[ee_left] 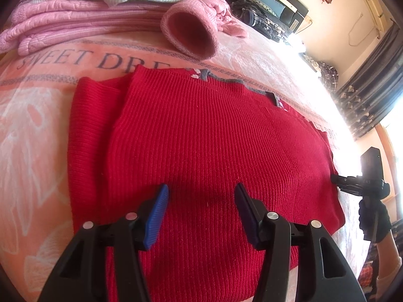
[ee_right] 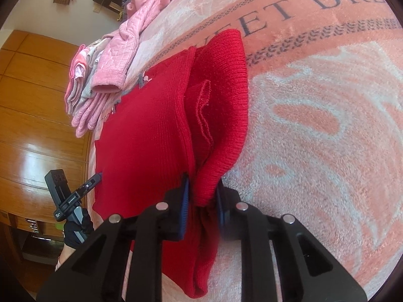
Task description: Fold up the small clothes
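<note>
A red ribbed knit sweater (ee_left: pixel 201 130) with a grey neck trim lies flat on a peach blanket (ee_left: pixel 37 125); its left side is folded inward. My left gripper (ee_left: pixel 201 187) hovers open just above the sweater's near part, with nothing between its blue pads. In the right wrist view my right gripper (ee_right: pixel 202 183) is shut on a bunched fold of the red sweater (ee_right: pixel 151 130) at its edge, lifting it slightly. The right gripper (ee_left: pixel 338 180) also shows at the sweater's right edge, held by a gloved hand. The left gripper (ee_right: pixel 97 177) appears small at the far side.
A stack of folded pink and grey clothes (ee_left: pixel 75 12) and a pink sleeve cuff (ee_left: pixel 191 35) lie beyond the sweater. The blanket (ee_right: pixel 327 125) reads "SWEET DREAM". A wooden wardrobe (ee_right: pixel 37 125) stands past the bed's edge. Dark curtains (ee_left: pixel 365 100) hang by a bright window.
</note>
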`<state>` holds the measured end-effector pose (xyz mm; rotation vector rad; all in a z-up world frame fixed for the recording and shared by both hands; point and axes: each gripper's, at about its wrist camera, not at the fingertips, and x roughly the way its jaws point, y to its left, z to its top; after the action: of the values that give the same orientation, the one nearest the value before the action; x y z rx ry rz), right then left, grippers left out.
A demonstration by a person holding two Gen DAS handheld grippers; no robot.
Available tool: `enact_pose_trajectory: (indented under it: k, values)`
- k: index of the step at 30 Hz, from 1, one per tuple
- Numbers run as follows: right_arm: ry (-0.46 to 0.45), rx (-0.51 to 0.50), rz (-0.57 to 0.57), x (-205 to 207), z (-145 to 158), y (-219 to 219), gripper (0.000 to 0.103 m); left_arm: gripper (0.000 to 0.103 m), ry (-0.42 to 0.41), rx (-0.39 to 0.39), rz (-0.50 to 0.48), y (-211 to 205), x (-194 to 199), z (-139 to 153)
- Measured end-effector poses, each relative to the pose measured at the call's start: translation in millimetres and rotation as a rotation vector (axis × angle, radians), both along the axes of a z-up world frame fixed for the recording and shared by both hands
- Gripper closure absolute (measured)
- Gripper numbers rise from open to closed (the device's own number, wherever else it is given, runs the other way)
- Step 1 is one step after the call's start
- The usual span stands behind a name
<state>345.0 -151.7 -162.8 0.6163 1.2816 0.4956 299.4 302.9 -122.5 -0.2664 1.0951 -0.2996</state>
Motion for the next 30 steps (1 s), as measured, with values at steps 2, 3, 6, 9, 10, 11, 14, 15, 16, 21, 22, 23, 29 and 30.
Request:
enact_pose_trajectory:
  k: [2,3,6,9,10,11,14,15,16,21,22,23,29,30]
  values:
    - [0.002,-0.007,-0.007,-1,2,1,0.087,0.047,-0.003,-0.002,-0.003,0,0,0]
    - [0.004,-0.013,-0.014,-2,4,2,0.087,0.046,-0.002,-0.006,-0.003,0,0,0]
    - [-0.011,-0.048,-0.028,-4,24,7,0.088,0.046,0.007,-0.044,0.009,5,1,2]
    - [-0.071,-0.109,0.006,-4,62,28,0.088,0.046,-0.002,-0.08,0.019,13,0,11]
    - [-0.083,-0.135,0.02,-2,74,39,0.088,0.046,-0.015,-0.083,0.018,15,0,15]
    - [-0.095,-0.159,0.033,0,85,51,0.088,0.046,-0.025,-0.084,0.015,16,-1,18]
    - [-0.123,-0.262,0.094,5,105,99,0.088,0.046,-0.031,-0.1,0.012,22,-3,21]
    - [-0.136,-0.301,0.121,5,108,117,0.088,0.046,-0.028,-0.107,0.012,23,-4,21]
    - [-0.15,-0.335,0.147,5,109,136,0.088,0.046,-0.025,-0.111,0.012,24,-4,20]
    - [-0.155,-0.376,0.256,3,95,210,0.089,0.046,-0.017,-0.123,0.017,31,-4,17]
    - [-0.154,-0.385,0.274,2,90,222,0.089,0.046,-0.016,-0.125,0.019,33,-4,16]
    - [-0.155,-0.394,0.289,2,85,233,0.088,0.046,-0.014,-0.127,0.022,35,-4,15]
    - [-0.155,-0.277,0.337,-6,85,248,0.064,0.046,0.004,-0.147,0.045,43,-4,10]
    - [-0.172,-0.277,0.337,-9,93,246,0.064,0.046,0.006,-0.149,0.048,43,-4,10]
